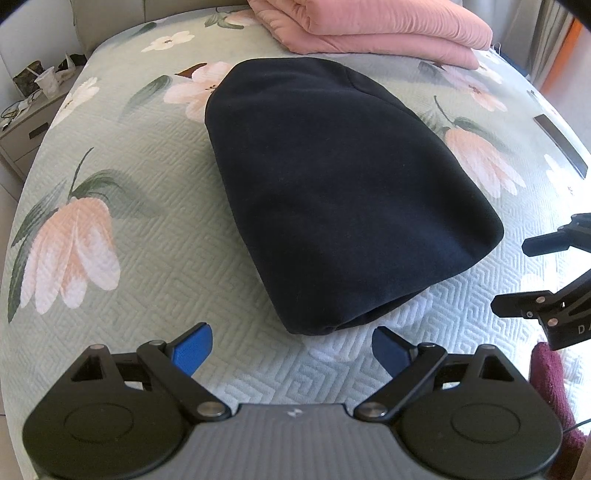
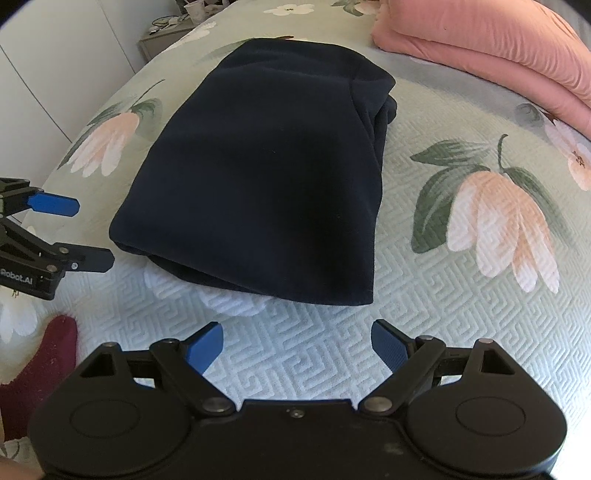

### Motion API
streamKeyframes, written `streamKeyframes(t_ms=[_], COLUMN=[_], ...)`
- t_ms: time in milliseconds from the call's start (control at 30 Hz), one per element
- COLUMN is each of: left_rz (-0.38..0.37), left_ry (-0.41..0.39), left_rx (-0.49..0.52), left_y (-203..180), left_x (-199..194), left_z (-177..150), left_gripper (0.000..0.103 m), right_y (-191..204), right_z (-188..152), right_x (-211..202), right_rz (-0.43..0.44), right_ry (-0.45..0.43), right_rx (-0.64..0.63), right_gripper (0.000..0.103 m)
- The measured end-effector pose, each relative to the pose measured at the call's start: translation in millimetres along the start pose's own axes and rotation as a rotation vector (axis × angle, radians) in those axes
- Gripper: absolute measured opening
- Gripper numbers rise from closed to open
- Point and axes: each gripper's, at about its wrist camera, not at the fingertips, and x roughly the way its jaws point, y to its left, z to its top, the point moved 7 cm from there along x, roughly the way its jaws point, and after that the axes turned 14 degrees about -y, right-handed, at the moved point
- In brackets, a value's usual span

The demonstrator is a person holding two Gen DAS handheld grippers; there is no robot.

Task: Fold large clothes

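The folded dark garment (image 1: 332, 192) lies mid-bed (image 1: 129, 258), at 12 o'clock from both grippers. Left gripper (image 1: 291, 347) and right gripper (image 2: 297, 345) gape wide, holding nothing. It looks soft, thick and limp; its near rolled edge seems the best hold.

Bed (image 1: 147, 236): pale green quilted cover, printed pink and white flowers, daylit. Folded pink duvet (image 1: 388, 29) at the far end. Grey bedside cabinet (image 1: 26, 133) beside the bed, carrying a white cup (image 1: 48, 83) and clutter. White wall panels (image 2: 48, 74) behind it.
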Motion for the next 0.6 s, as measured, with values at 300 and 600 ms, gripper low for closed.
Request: streamKeyframes(t_ms=[300,600], left_rz=[0.012,0.007], left_ry=[0.005,0.004], left_rx=[-0.007,-0.007], left_y=[2.0,1.8], left_x=[0.7,0.1], left_z=[-0.2,0.2], left_gripper=[0.095,0.095], right_y=[1.9,2.7], right_z=[1.3,2.8], right_x=[-1.0,-1.7], right_rz=[0.005,0.010], right_ry=[-0.006,-0.008], right_rx=[0.011,0.016], right_gripper=[0.102,0.102])
